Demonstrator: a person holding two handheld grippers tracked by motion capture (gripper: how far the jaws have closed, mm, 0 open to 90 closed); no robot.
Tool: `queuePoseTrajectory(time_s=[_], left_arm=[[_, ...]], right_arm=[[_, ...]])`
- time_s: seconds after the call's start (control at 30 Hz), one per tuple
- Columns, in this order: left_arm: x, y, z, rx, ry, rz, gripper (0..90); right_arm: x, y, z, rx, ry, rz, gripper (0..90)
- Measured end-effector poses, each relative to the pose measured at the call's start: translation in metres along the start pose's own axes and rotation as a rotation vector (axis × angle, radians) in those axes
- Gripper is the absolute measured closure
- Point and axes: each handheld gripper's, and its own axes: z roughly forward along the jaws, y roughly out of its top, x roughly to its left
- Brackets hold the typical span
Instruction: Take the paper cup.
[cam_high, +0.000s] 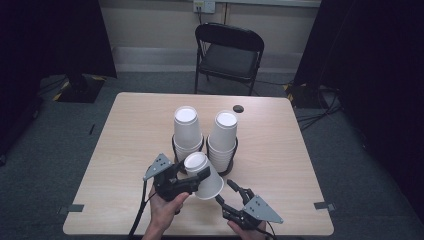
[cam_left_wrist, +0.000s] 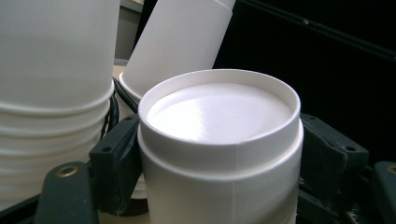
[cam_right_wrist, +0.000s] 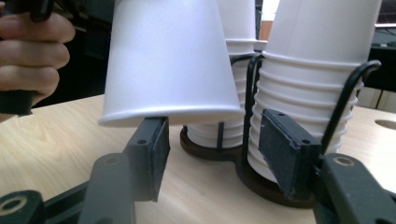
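My left gripper (cam_high: 196, 176) is shut on an upside-down white paper cup (cam_high: 212, 185) and holds it tilted above the table's front middle. In the left gripper view the pads (cam_left_wrist: 116, 158) press the cup (cam_left_wrist: 219, 140) from both sides. Behind it stand two stacks of upside-down cups, the left stack (cam_high: 187, 127) and the right stack (cam_high: 223, 135), each in a black wire holder (cam_high: 226, 169). My right gripper (cam_high: 225, 191) is open, low at the front, just right of the held cup. In the right gripper view its jaws (cam_right_wrist: 210, 154) stand apart below the cup's rim (cam_right_wrist: 168, 116), with nothing between them.
A light wooden table (cam_high: 135, 130) carries everything; a small dark round hole (cam_high: 238, 108) sits near its far edge. A black folding chair (cam_high: 229, 52) stands beyond the table. The hand (cam_right_wrist: 32, 51) on the left gripper is close at the left in the right gripper view.
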Motion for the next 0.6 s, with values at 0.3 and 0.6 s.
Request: queuePoseTrajectory(time_s=[0.3,0.6], left_arm=[[0.005,-0.006,-0.002,0.016,-0.023,-0.089,22.6],[0.002,-0.010,0.002,0.038,-0.063,-0.144,22.5]], right_arm=[[0.005,0.000,0.004,-0.016,0.022,-0.051,48.3],[0.005,0.002,0.011,-0.044,0.023,-0.096,51.6]])
